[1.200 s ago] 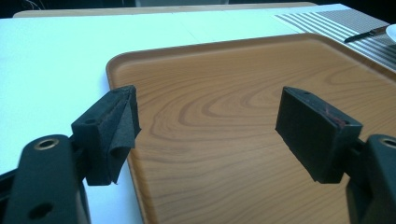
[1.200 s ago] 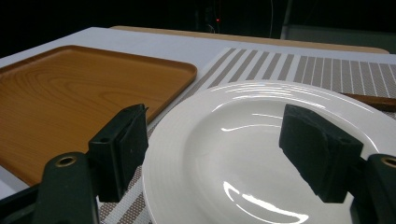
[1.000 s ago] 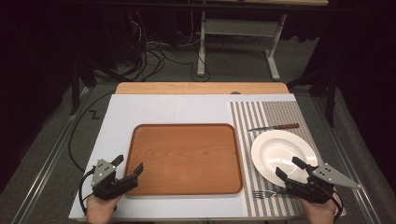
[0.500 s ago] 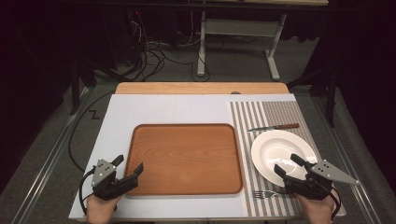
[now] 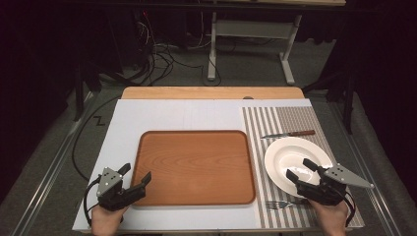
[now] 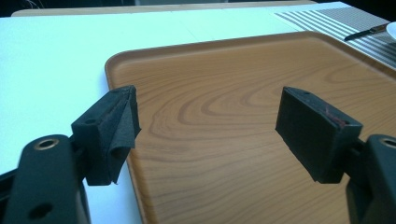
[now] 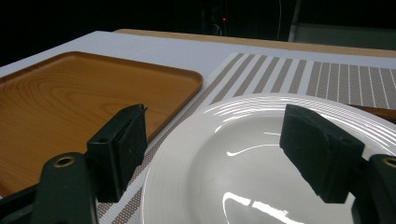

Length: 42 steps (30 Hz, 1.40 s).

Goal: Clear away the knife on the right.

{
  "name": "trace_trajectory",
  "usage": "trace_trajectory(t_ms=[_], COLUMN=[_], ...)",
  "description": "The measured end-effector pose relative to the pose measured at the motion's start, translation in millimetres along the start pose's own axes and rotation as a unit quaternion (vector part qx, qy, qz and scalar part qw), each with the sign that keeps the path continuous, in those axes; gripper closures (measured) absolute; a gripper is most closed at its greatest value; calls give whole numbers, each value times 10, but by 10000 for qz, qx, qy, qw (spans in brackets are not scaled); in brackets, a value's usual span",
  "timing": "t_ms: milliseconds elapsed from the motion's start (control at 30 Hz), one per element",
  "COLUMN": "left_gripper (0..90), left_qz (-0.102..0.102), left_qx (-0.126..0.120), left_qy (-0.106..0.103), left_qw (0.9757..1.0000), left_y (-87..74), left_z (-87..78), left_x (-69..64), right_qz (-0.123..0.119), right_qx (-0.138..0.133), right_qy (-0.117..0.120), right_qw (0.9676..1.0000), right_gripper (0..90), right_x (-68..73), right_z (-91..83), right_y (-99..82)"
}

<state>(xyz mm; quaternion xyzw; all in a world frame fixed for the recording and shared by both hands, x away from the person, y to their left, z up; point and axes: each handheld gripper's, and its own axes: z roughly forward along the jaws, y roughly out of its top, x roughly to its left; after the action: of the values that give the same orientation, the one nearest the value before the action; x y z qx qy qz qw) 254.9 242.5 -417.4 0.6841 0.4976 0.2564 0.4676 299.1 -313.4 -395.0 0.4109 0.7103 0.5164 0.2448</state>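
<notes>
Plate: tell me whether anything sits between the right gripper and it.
Nothing visible does. The right gripper hangs open at the near rim of the plate. The fork lies nearer than the plate, the knife beyond it.

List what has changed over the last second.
The right gripper has crept forward and left over the near rim of the white plate, jaws open. The left gripper stays open at the wooden tray's near left corner. The knife and fork lie unmoved.
</notes>
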Motion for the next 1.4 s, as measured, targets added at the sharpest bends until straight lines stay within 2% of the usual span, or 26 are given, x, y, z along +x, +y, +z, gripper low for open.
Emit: trace_trajectory(t_ms=[333, 600, 800, 833, 900, 1200, 1400], left_gripper=[225, 225, 225, 225, 225, 225, 225], left_qz=[-18, -21, -17, -18, -18, -35, -37], left_qx=[8, 17, 18, 17, 19, 13, 17], left_qy=[0, 4, 9, 11, 14, 28, 34], left_qw=[10000, 10000, 10000, 10000, 10000, 10000, 10000], left_y=[-2, -3, -4, -4, -4, -6, -7], left_z=[11, 11, 10, 9, 9, 10, 8], left_x=[0, 4, 5, 7, 8, 9, 12], right_qz=[-6, -27, 34, 42, 61, 15, -10], right_qx=[4, 18, -18, -37, -33, -22, -7], right_qy=[-42, 20, 78, 3, 15, 102, -19], right_qw=[10000, 10000, 10000, 10000, 10000, 9999, 10000], right_gripper=[210, 199, 188, 189, 189, 181, 182], right_x=[-16, -4, -31, -34, -43, -83, -126], right_z=[97, 176, 219, 236, 252, 344, 418], right_y=[48, 107, 185, 213, 239, 325, 385])
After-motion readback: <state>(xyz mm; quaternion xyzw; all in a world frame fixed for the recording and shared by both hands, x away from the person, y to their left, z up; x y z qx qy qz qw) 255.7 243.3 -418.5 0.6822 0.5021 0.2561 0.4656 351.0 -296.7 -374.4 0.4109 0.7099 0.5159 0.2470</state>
